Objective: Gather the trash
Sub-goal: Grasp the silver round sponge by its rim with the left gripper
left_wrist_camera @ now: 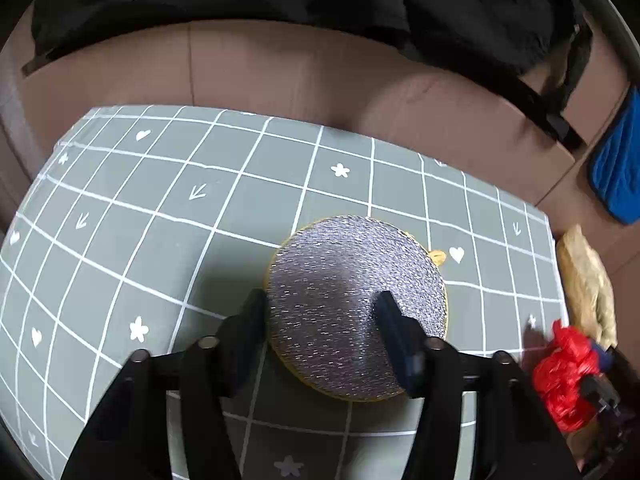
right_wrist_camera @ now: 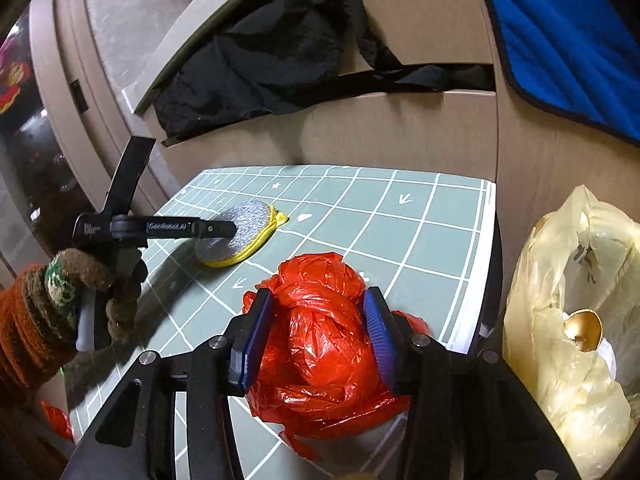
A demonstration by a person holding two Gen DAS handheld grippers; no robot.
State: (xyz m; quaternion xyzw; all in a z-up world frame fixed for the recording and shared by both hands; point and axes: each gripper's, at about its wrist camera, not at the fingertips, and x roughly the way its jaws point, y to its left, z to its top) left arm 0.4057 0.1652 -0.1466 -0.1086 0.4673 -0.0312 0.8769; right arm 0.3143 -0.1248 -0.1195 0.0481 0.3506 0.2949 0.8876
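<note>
The right gripper (right_wrist_camera: 318, 340) clasps the red plastic bag wad (right_wrist_camera: 324, 344) between its blue pads, near the table (right_wrist_camera: 440, 232) edge; the open yellowish trash bag (right_wrist_camera: 568, 320) waits at its three o'clock, likely the drop target. The left gripper (left_wrist_camera: 324, 312) straddles the round scouring pad (left_wrist_camera: 356, 304) at the wad's eleven o'clock; whether its fingers pinch it, I cannot tell.

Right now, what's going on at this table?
A person works two tools over a grid-patterned table. The left hand-held gripper straddles a round silver scrub pad with yellow trim. The right hand-held gripper brackets a crumpled red plastic bag. A yellowish bag sits open beside the table.
</note>
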